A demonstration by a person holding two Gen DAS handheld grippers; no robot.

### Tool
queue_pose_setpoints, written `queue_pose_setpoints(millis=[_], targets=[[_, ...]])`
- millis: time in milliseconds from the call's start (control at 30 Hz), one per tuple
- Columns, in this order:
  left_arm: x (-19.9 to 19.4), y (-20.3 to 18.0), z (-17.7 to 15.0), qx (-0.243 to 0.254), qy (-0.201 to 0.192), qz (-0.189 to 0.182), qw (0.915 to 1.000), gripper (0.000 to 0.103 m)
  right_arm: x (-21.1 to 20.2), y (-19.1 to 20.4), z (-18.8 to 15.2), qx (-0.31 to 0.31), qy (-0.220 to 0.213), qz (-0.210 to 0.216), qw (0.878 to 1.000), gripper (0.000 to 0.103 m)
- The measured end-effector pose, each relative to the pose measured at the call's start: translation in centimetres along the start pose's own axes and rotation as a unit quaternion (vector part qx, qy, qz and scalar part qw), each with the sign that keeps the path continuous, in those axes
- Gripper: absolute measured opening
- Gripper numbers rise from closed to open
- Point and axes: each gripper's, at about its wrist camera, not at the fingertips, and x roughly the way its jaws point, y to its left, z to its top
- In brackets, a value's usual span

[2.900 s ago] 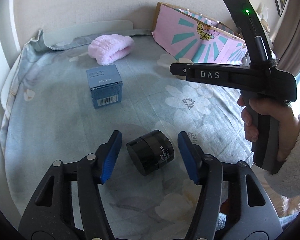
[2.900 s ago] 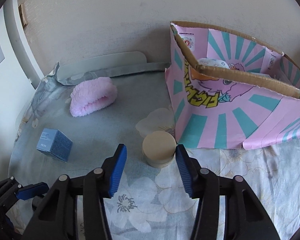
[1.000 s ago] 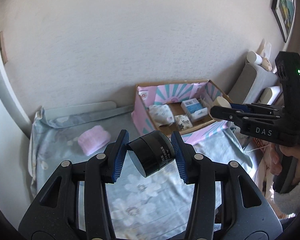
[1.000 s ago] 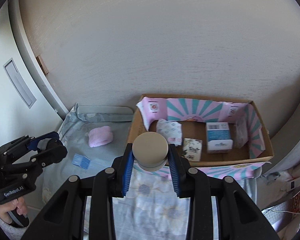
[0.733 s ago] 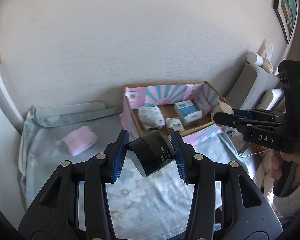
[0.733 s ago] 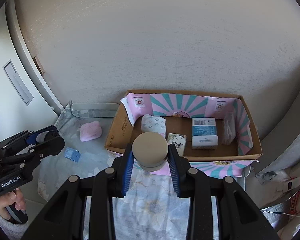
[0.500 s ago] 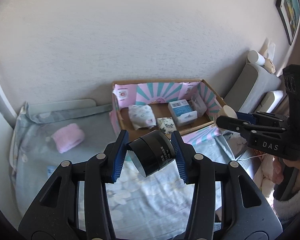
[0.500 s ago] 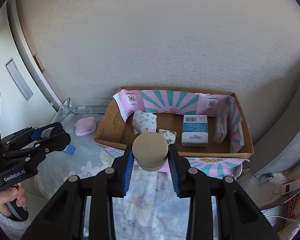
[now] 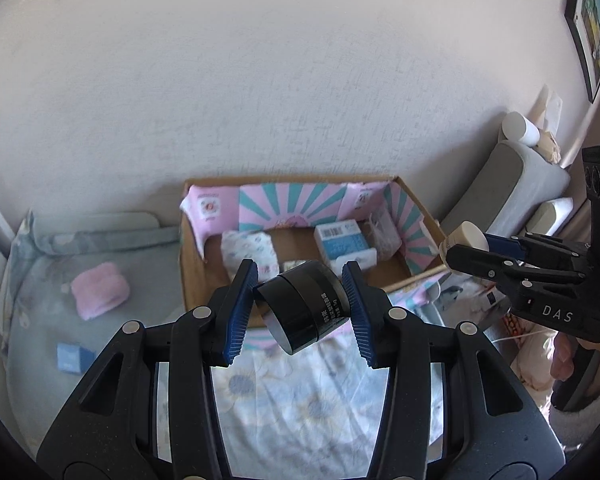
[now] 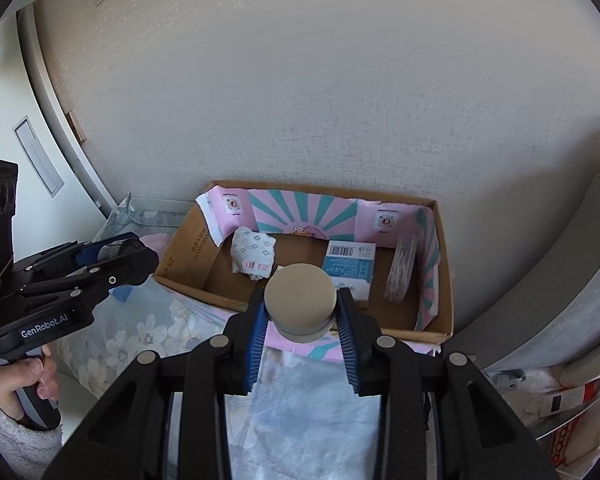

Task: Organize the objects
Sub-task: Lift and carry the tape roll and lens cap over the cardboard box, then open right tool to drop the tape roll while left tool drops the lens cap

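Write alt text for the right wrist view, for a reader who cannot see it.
The right tongs grip a round beige jar above the near edge of an open cardboard box with pink and teal lining, which holds a white and blue carton and small packets. At left, the left tongs hold a dark jar over a floral cloth.

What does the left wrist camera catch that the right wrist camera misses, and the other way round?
Only the left wrist view shows the pink fluffy cloth and the small blue box lying on the floral sheet, plus a framed picture on the wall. Only the right wrist view shows the person's hand gripping the left tool. Both show the cardboard box with its packets, the black jar clamped in the left tool, and the beige jar clamped in the right tool.
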Motion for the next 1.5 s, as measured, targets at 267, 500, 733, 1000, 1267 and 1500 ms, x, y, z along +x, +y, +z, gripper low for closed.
queue_pose_setpoints(millis=[267, 500, 733, 1000, 1267, 1500], targets=[[2.7, -1.0, 3.9, 0.041, 0.019, -0.002, 0.999, 0.041, 1.2, -2.0, 3.7, 0.01, 0.007, -0.007, 1.0, 0.031], [6.7, -0.8, 6.2, 0.055, 0.048, -0.006, 0.9973, 0.041, 4.1, -3.9, 6.9, 0.029, 0.024, -0.003, 0.999, 0.031], [11.9, 0.1, 6.7, 0.068, 0.105, -0.004, 0.9921, 0.041, 9.7, -5.6, 8.6, 0.044, 0.074, -0.006, 0.996, 0.031], [16.4, 0.8, 5.3, 0.064, 0.162, -0.028, 0.9843, 0.041, 15.0, -6.6, 7.8, 0.066, 0.125, -0.003, 0.99, 0.031], [17.4, 0.5, 4.8, 0.066, 0.183, -0.019, 0.9807, 0.041, 16.7, -6.8, 7.8, 0.075, 0.149, -0.001, 0.986, 0.031], [16.7, 0.3, 5.3, 0.075, 0.187, -0.006, 0.9795, 0.044, 17.2, -6.6, 8.6, 0.084, 0.166, 0.002, 0.983, 0.032]])
